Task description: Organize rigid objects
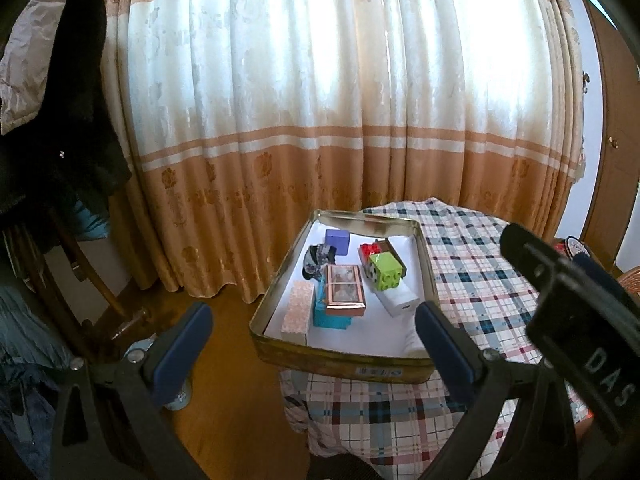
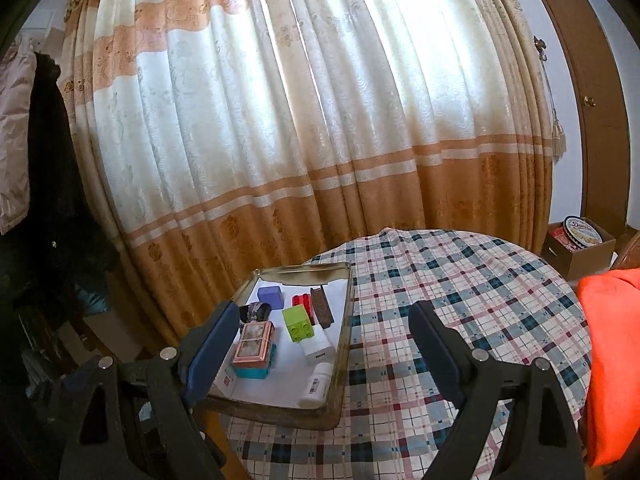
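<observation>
A shallow gold metal tin [image 1: 340, 356] [image 2: 340, 344] lined with white paper sits at the left edge of a round table with a plaid cloth [image 1: 472, 280] [image 2: 460, 300]. It holds a purple cube [image 1: 337, 241] [image 2: 271, 297], a green brick [image 1: 385, 271] [image 2: 298, 323], a red brick [image 1: 368, 251] [image 2: 301, 301], a rose-gold framed box [image 1: 345, 290] [image 2: 253, 341] lying on a teal box [image 1: 330, 317], a patterned pink box [image 1: 298, 312], a white box [image 1: 400, 302] [image 2: 316, 346] and a white tube [image 2: 318, 384]. My left gripper [image 1: 314, 336] and right gripper [image 2: 320, 344] are both open and empty, held above the tin's near side.
A cream and orange curtain [image 1: 320, 120] hangs behind the table. Dark clothes [image 1: 60, 140] hang at the left. The other gripper's body [image 1: 580, 320] shows at the right of the left wrist view. An orange cloth [image 2: 612, 360] and a cardboard box with a cookie tin [image 2: 580, 240] lie right.
</observation>
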